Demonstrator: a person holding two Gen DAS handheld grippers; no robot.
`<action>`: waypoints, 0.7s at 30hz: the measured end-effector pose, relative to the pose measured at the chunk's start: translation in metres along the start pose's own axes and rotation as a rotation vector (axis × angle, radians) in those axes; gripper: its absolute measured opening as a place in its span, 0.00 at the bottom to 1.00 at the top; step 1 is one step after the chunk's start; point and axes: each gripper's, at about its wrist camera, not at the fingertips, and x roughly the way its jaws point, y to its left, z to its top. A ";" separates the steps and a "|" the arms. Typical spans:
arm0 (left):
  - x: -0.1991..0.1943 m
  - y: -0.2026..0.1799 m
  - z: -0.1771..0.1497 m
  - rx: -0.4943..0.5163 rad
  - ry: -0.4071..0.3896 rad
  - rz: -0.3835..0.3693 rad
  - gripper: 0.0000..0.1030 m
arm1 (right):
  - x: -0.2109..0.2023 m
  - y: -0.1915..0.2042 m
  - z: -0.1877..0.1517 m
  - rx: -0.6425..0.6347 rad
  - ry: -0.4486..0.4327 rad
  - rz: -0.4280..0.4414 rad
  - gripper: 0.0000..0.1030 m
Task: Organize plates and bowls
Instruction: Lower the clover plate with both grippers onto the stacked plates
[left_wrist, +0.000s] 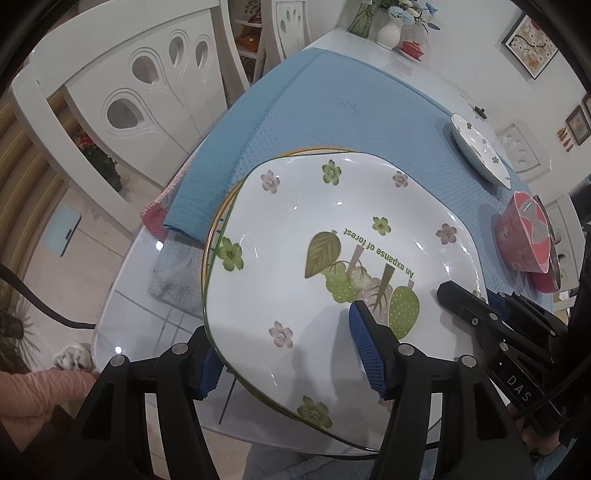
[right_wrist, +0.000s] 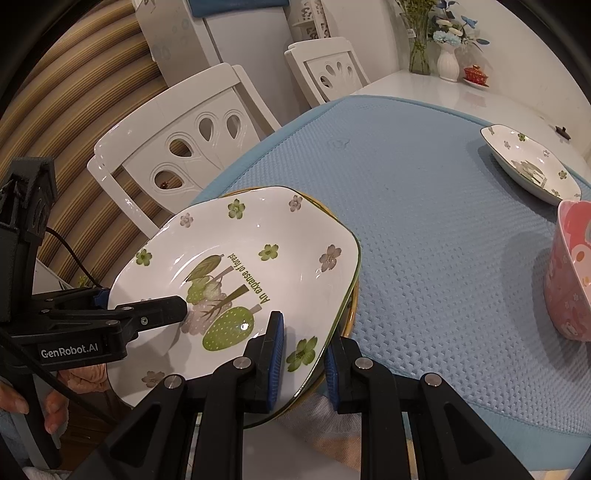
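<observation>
A blue mat (right_wrist: 424, 206) covers most of the white surface (left_wrist: 147, 314). At its near corner lies a white flowered plate (left_wrist: 314, 221), stacked on a yellow-rimmed plate (left_wrist: 221, 210). The right tongs (right_wrist: 303, 354) pinch the flowered plate's edge; the left tongs (left_wrist: 284, 354) straddle its rim, loose. Another flowered plate (right_wrist: 528, 166) and a pink bowl (right_wrist: 569, 273) sit well apart.

We're pretty clearly in somebody's home dining room: white carved chairs (right_wrist: 192, 136) at the upper left, a glossy white table (left_wrist: 369, 48) under a blue mat (right_wrist: 424, 192), flower vases (right_wrist: 448, 61) and framed pictures (left_wrist: 530, 45) at the upper right.
</observation>
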 end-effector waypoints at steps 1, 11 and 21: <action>0.000 0.001 0.000 -0.003 0.002 -0.001 0.58 | 0.000 0.000 0.000 0.000 0.000 0.000 0.19; -0.001 0.005 0.001 -0.049 0.030 -0.045 0.62 | 0.000 0.000 0.000 0.000 0.000 0.001 0.19; -0.002 0.001 0.000 -0.043 0.032 -0.035 0.62 | 0.001 -0.001 0.001 0.000 0.004 0.004 0.19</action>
